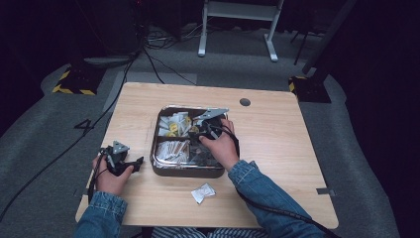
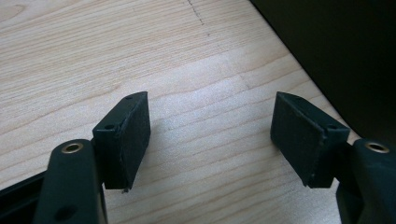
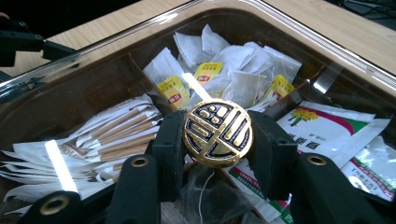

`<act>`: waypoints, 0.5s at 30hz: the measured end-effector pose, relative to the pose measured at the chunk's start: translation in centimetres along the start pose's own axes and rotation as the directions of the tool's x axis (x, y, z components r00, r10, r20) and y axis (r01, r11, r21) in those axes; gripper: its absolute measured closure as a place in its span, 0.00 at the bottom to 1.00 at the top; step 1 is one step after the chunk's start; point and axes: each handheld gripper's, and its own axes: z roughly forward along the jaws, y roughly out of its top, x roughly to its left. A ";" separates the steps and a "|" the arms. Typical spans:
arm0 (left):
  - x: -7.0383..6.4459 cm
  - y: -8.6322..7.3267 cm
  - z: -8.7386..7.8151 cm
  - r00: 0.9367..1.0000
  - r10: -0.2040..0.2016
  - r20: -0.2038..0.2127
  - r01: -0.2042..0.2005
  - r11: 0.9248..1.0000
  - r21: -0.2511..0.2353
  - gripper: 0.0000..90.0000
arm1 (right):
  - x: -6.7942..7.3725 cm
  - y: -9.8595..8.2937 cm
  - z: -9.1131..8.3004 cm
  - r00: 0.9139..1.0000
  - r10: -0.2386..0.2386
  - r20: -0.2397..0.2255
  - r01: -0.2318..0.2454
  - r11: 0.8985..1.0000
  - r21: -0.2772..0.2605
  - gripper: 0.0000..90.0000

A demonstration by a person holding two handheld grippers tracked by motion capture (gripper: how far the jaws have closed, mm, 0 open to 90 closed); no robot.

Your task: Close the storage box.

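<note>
Two grippers are in use, but they do different things at this moment. The right gripper (image 3: pixel 217 135) has its jaws closed on a round gold knob (image 3: pixel 217 133), which seems to be the handle of a clear lid (image 3: pixel 116 46) over the divided tray (image 1: pixel 161 171); the reflections over the contents suggest the lid is there. The tray stands near the middle of the tabletop (image 1: pixel 277 148), a little toward the near edge. Inside I can see tea bags (image 3: pixel 233 77), paper sticks (image 3: pixel 116 135) and printed sachets (image 3: pixel 336 123) in separate compartments. The left gripper (image 2: pixel 212 135) rests near the left edge of the tabletop, jaws wide apart and holding nothing. One small white packet (image 1: pixel 203 192) lies near the front edge, outside the tray. I judge the work is at an early or middle step: the knob is grasped, but I cannot tell if the lid is being lifted or set down, and the packet is not yet handled.
</note>
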 end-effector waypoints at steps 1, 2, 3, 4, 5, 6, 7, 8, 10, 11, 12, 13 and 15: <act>0.0 0.0 0.0 1.000 0.000 0.000 0.000 1.000 0.000 0.32 | 0.0 -0.1 0.1 1.000 0.000 -0.001 0.000 1.000 0.005 0.65; 0.0 0.0 0.0 1.000 0.000 0.000 0.000 1.000 0.000 0.32 | 0.0 -0.1 0.3 1.000 0.001 0.000 -0.001 1.000 0.008 0.65; 0.0 0.0 0.0 1.000 0.000 0.000 0.000 1.000 0.000 0.32 | 0.0 -0.3 0.6 1.000 0.007 0.002 -0.007 1.000 0.012 0.65; 0.0 0.0 0.0 1.000 0.000 0.000 0.000 1.000 0.000 0.32 | 0.0 -0.3 0.6 1.000 0.007 0.002 -0.007 1.000 0.012 0.65; 0.0 0.0 0.0 1.000 0.000 0.000 0.000 1.000 0.000 0.32 | 0.1 -0.4 0.8 1.000 0.009 0.007 -0.009 1.000 0.014 0.65; 0.0 0.0 0.0 1.000 0.000 0.000 0.000 1.000 0.000 0.32 | 0.1 -0.4 0.8 1.000 0.009 0.007 -0.009 1.000 0.014 0.65; 0.0 0.0 0.0 1.000 0.000 0.000 0.000 1.000 0.000 0.32 | 0.2 -0.5 1.0 1.000 0.008 0.014 -0.008 1.000 0.018 0.65; 0.0 0.0 0.0 1.000 0.000 0.000 0.000 1.000 0.000 0.32 | 0.2 -0.5 1.0 1.000 0.008 0.014 -0.008 1.000 0.018 0.65; 0.0 0.0 0.0 1.000 0.000 0.000 0.000 1.000 0.000 0.32 | 0.2 -0.5 1.0 1.000 0.003 0.019 -0.004 1.000 0.022 0.65; 0.0 0.0 0.0 1.000 0.000 0.000 0.000 1.000 0.000 0.32 | 0.3 -0.5 1.1 1.000 0.006 0.016 -0.006 1.000 0.018 0.65; 0.0 0.0 0.0 1.000 0.000 0.000 0.000 1.000 0.000 0.32 | 0.3 -0.5 1.1 1.000 0.006 0.016 -0.006 1.000 0.018 0.65; 0.0 0.0 0.0 1.000 0.000 0.000 0.000 1.000 0.000 0.32 | 0.3 -0.5 1.1 1.000 0.009 0.018 -0.009 1.000 0.018 0.65; 0.0 0.0 0.0 1.000 0.000 0.000 0.000 1.000 0.000 0.32 | 0.5 -0.4 1.2 1.000 0.006 0.023 -0.006 1.000 0.030 0.65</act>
